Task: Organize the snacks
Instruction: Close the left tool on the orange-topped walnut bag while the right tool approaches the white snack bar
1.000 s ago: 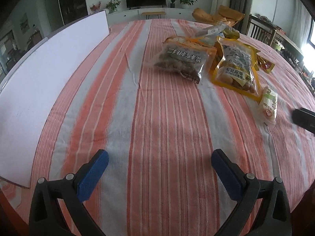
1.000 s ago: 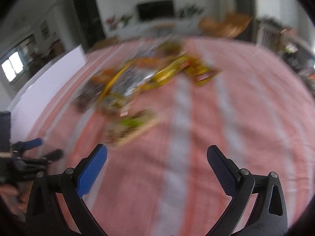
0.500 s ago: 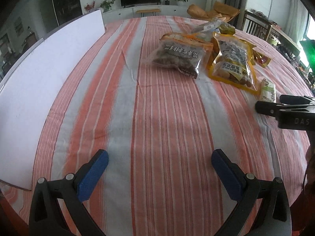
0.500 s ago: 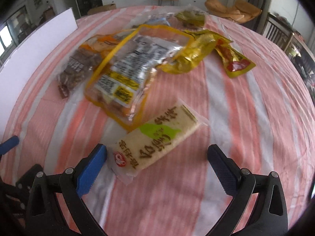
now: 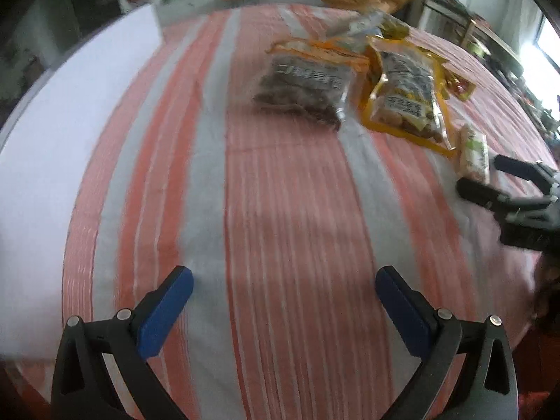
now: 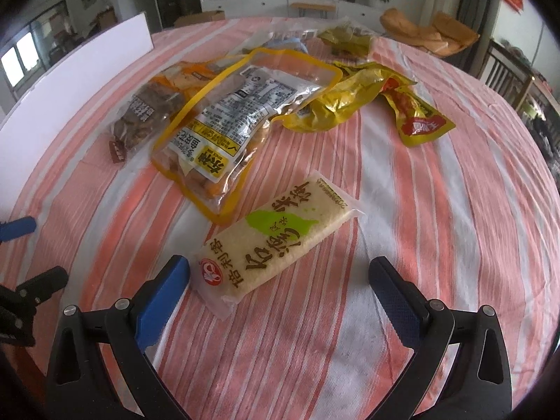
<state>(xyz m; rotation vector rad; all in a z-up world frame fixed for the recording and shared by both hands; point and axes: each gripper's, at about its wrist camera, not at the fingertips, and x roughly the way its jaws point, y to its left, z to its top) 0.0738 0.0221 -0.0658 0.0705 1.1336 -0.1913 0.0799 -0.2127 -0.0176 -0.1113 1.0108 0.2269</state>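
My right gripper (image 6: 280, 273) is spread wide, jaws straddling the near end of the rice cracker pack (image 6: 276, 238), which lies flat on the striped tablecloth (image 6: 437, 210); I judge it light, slick-wrapped and brittle inside, so I'd pinch gently across its width; my left gripper (image 5: 283, 287) hangs open and empty, well apart

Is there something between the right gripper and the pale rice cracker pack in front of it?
Nothing visible. The right gripper is open, and the rice cracker pack lies flat on the striped tablecloth, its near end already between the fingertips.
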